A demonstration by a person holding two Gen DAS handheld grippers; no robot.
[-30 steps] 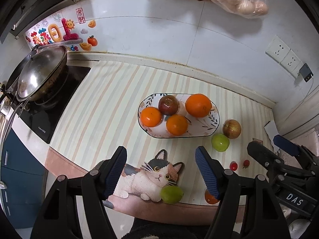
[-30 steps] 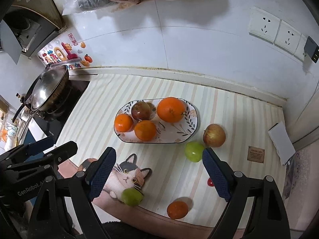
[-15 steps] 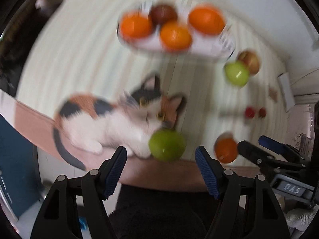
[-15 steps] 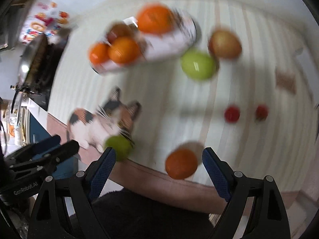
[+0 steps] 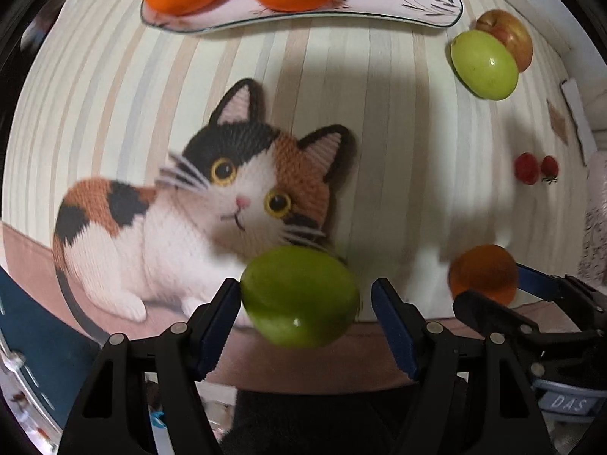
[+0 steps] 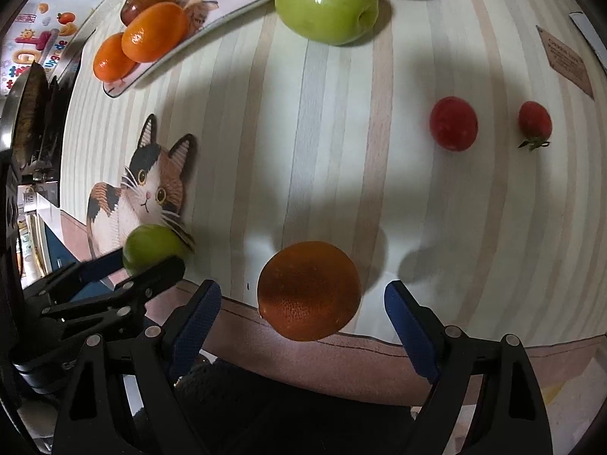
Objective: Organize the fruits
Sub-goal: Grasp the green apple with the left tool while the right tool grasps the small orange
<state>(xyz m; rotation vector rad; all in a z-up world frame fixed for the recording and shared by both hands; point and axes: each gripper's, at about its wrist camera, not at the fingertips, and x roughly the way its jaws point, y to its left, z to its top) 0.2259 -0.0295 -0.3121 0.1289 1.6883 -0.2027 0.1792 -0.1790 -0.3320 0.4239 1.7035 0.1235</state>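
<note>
Fruits lie loose on our striped cat-print mat point(image 6: 341, 159). Our left gripper point(image 5: 305, 295) is spread wide around a round green fruit point(image 5: 299, 297) at the mat's near edge, blue pads beside it, contact unclear. Our right gripper point(image 6: 302, 303) is likewise spread around a small dark orange point(image 6: 309, 290). Beyond: two red cherry tomatoes point(image 6: 453, 123), a larger green apple point(image 6: 326, 3), then the oval patterned plate point(image 5: 398, 3) with oranges.

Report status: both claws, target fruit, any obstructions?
Left claw open, straddling green fruit. Right claw open around orange. Neither gripped yet. Nothing blocking either.
</note>
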